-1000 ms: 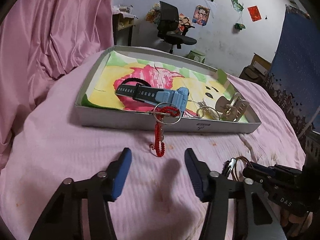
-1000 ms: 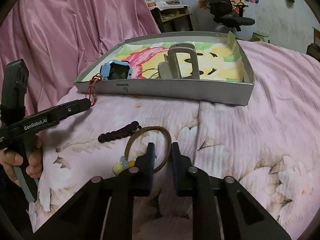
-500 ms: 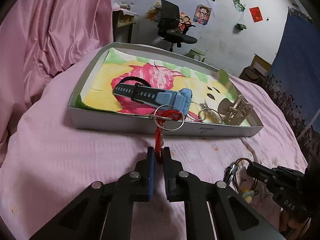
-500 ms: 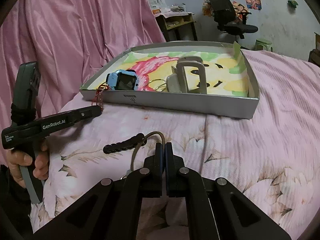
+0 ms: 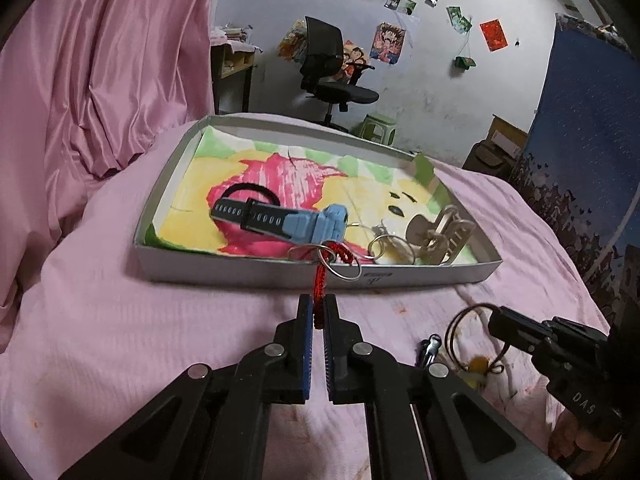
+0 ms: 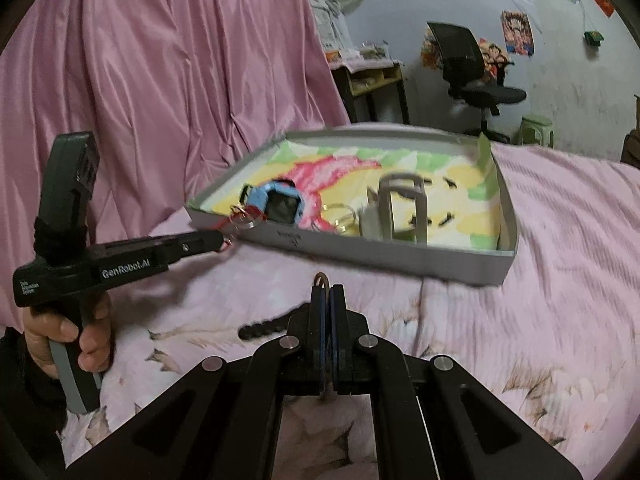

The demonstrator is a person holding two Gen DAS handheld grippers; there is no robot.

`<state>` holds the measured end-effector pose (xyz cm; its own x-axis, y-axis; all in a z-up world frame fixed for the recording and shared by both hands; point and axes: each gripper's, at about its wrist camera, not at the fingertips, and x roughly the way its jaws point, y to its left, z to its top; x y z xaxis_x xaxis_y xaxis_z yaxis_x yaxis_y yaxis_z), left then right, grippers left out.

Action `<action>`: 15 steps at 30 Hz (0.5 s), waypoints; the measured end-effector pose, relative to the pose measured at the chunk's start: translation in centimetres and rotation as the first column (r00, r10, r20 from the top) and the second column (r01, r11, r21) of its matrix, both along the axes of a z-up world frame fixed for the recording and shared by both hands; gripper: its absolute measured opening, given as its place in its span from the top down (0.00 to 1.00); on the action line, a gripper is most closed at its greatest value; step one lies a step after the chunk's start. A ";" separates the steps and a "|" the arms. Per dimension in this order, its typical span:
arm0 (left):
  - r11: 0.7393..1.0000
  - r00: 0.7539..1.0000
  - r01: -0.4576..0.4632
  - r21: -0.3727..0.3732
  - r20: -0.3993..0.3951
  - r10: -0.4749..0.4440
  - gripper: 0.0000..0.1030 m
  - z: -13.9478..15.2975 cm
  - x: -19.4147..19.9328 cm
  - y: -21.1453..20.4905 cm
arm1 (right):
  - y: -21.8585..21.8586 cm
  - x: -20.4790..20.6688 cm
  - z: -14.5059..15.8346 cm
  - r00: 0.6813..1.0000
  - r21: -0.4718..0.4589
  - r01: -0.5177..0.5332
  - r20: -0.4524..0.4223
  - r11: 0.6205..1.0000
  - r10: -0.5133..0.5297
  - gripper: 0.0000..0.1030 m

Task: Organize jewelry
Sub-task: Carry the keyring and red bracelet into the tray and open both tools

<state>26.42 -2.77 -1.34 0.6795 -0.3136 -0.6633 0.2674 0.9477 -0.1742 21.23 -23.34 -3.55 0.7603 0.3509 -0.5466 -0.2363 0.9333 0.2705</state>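
Left wrist view: the left gripper (image 5: 319, 307) is clenched on a red beaded cord (image 5: 320, 280), whose upper end loops through a thin metal ring (image 5: 336, 262) resting on the near wall of the shallow cardboard tray (image 5: 248, 270). Inside lie a blue rubbery watch (image 5: 288, 220) and a black hair tie (image 5: 248, 194).

Right wrist view: the right gripper (image 6: 328, 294) is pinched on a thin brown hair band (image 6: 322, 280), which protrudes just above the fingertips, lifted over the ribbed pink bedspread (image 6: 540, 300). A black beaded strand (image 6: 264, 328) lies below.
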 end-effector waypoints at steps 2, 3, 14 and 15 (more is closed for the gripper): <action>1.000 1.000 0.005 -0.004 0.008 -0.005 0.95 0.4 -0.1 -0.1 | -0.2 0.1 0.6 1.000 0.011 -0.004 0.026 1.000 0.004 0.97; 1.000 1.000 0.006 -0.005 0.013 -0.006 0.95 0.5 -0.1 -0.2 | -0.3 0.2 1.0 0.999 0.015 -0.005 0.041 1.000 0.004 0.98; 1.000 0.997 -0.007 -0.002 0.081 0.007 0.95 3.1 1.4 -0.7 | -0.1 4.2 5.1 0.977 0.071 0.019 0.208 0.997 -0.034 0.98; 1.000 0.996 -0.013 -0.005 0.083 0.013 0.95 3.1 1.9 -0.7 | 0.0 4.8 5.2 0.976 0.072 0.022 0.217 0.997 -0.037 0.98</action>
<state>28.28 -3.44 1.76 0.7364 -0.3070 -0.6028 0.2687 0.9506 -0.1558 26.02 -23.32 1.65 0.8691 0.3570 -0.3425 -0.2687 0.9219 0.2790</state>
